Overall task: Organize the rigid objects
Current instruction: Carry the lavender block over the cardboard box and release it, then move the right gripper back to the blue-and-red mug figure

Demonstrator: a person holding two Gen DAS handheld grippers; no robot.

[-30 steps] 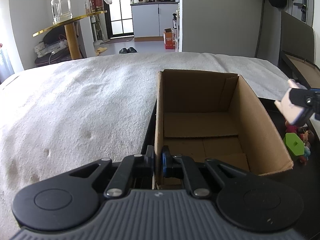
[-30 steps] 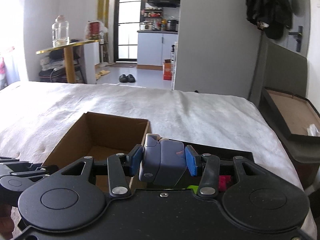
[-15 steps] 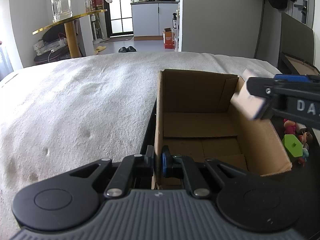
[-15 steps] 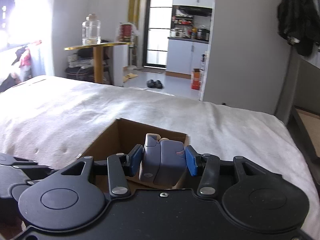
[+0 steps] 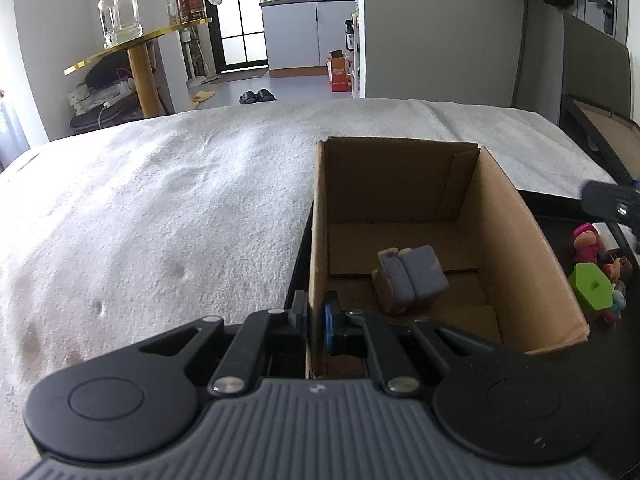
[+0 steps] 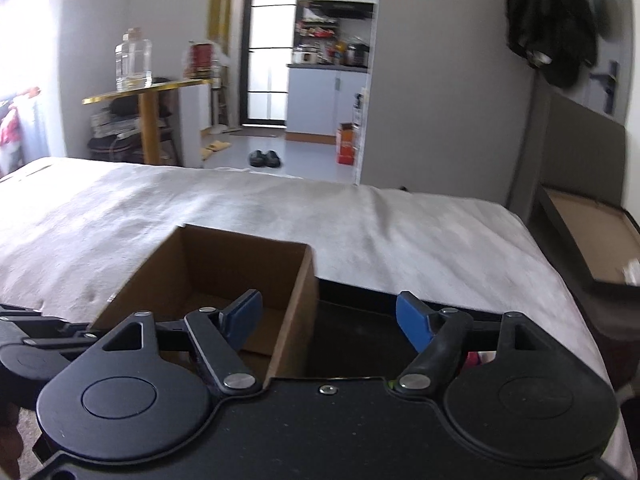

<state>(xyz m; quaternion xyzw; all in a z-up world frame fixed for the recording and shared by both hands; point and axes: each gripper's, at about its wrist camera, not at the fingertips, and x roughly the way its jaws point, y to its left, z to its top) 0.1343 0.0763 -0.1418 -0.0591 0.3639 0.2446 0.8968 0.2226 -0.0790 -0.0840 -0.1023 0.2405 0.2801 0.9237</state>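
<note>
One box (image 5: 516, 248) of cardboard stands on the bed (image 5: 168, 216), its near left wall pinched by the left gripper (image 5: 316, 316). One grey-blue block (image 5: 412, 278) lies tilted on the box floor. Two grippers show: the second, the right gripper (image 6: 328, 320), has its jaws spread wide with nothing between them. By the bed's right edge, on one black tray (image 5: 560, 216), lies a small heap of toys: one green piece (image 5: 592, 290), one pink piece (image 5: 586, 242), and several more too crowded to count.
</note>
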